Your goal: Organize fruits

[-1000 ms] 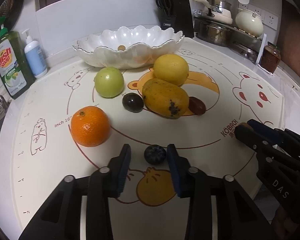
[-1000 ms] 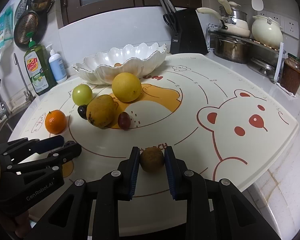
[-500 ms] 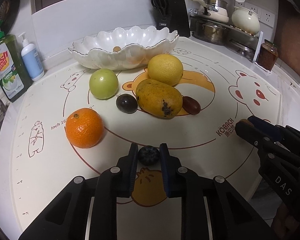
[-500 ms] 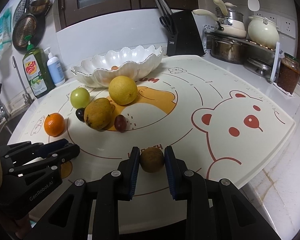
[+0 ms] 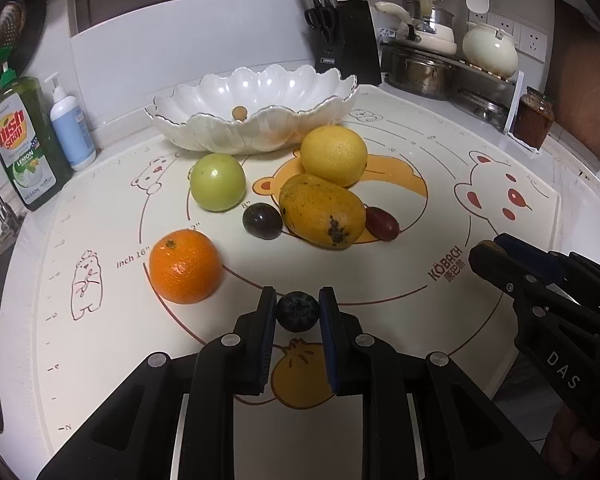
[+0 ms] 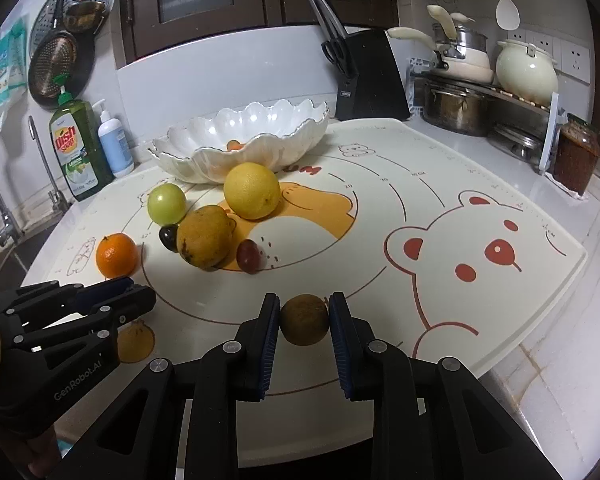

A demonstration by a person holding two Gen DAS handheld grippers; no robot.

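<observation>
A kitchen worktop carries a cream bear-print silicone mat. Nearest, the left gripper clamps a small dark blueberry and the right gripper clamps a brown round kiwi-like fruit. At twelve o'clock six fruits wait on the mat; beyond, the white scalloped ceramic bowl holds one small fruit, so sorting looks barely begun.

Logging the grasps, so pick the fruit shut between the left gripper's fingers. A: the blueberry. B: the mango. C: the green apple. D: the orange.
A: in the left wrist view the left gripper has its blue pads pressed on both sides of the dark blueberry, while the orange sits apart on the mat.
</observation>
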